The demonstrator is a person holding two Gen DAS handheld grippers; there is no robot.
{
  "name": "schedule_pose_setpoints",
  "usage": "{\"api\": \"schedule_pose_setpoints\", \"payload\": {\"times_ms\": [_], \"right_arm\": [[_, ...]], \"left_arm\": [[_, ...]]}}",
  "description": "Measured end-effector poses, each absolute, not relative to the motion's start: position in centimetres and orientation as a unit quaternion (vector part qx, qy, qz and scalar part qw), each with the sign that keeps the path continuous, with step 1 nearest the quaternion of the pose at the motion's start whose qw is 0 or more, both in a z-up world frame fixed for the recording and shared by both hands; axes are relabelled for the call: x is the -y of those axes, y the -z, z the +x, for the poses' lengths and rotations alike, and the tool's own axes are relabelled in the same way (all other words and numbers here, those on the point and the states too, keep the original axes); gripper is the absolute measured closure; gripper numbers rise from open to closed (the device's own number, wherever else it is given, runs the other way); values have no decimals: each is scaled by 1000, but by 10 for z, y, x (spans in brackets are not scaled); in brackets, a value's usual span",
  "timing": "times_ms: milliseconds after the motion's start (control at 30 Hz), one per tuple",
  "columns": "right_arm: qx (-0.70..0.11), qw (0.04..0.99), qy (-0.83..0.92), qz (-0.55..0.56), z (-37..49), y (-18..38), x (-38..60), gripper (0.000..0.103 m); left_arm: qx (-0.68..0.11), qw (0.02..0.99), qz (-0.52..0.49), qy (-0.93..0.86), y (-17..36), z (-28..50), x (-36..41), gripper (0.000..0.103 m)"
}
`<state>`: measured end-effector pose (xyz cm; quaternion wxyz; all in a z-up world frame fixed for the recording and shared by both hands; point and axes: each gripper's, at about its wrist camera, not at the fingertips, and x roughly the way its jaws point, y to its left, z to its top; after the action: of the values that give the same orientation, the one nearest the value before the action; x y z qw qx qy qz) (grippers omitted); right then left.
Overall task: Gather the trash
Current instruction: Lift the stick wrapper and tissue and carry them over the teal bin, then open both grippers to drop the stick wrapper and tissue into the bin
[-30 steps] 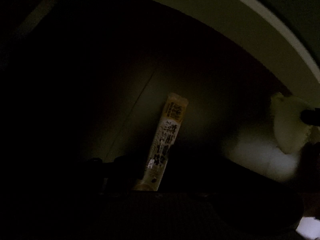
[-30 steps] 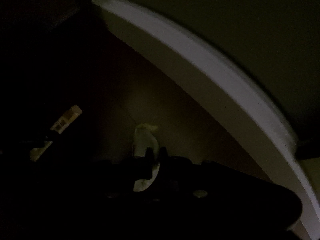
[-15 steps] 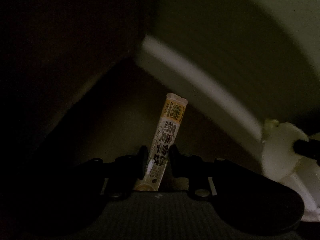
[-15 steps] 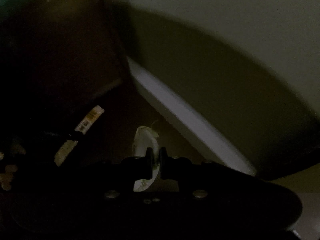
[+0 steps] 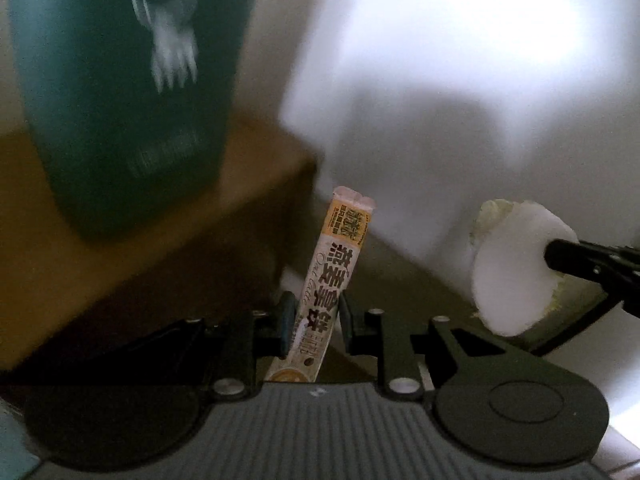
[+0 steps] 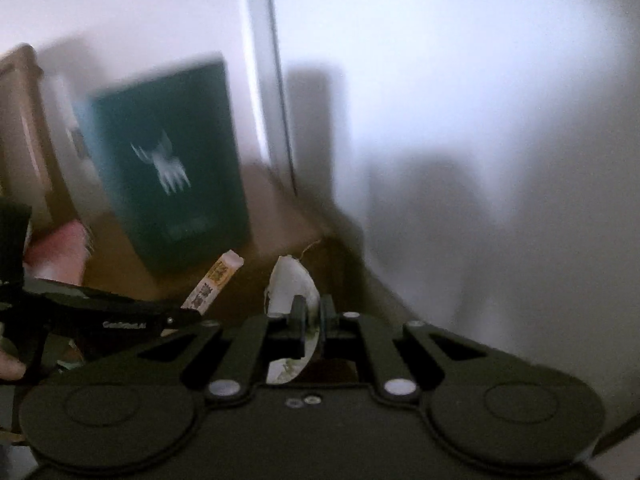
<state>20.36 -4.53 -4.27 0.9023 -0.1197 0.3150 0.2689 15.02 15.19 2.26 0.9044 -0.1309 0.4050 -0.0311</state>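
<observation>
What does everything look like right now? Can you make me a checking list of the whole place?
Surface: brown cardboard box top, blurred.
Job's things: oat latte stick packet, standing up between the left tool's fingers; white crumpled wrapper, pinched by the right tool.
Clutter: dark green box with a white antler logo stands on the cardboard; something pink at the left edge of the right wrist view, too blurred to name.
Grippers: left tool shut on the packet; right tool shut on the wrapper.
Cables: nothing seen.
Surroundings: white wall, with shadows on it.
</observation>
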Motion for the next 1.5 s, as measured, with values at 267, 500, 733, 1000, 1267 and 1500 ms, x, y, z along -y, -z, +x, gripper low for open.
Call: {"api": "schedule_pose_setpoints", "payload": {"times_ms": [267, 500, 733, 1000, 1267, 1500], "right_arm": [[-223, 915, -316, -117, 206, -67, -20, 98], [-161, 918, -349, -93, 217, -129, -86, 98], [-148, 920, -342, -125, 255, -148, -151, 98], [-200, 912, -319, -160, 306, -109, -204, 98], [-241, 895, -315, -203, 334, -68, -240, 98], [-269, 880, -319, -227, 352, -42, -259, 98]], "left_arm": [[-303, 947, -109, -22, -163, 139, -190, 80], [-229, 967, -97, -62, -280, 134, -232, 80], [-238, 964, -80, -84, -306, 185, -258, 80], [-305, 942, -75, -119, -248, 260, -292, 80], [-357, 924, -67, -120, -198, 309, -306, 80], [-394, 909, -61, -123, -171, 325, -317, 80]]}}
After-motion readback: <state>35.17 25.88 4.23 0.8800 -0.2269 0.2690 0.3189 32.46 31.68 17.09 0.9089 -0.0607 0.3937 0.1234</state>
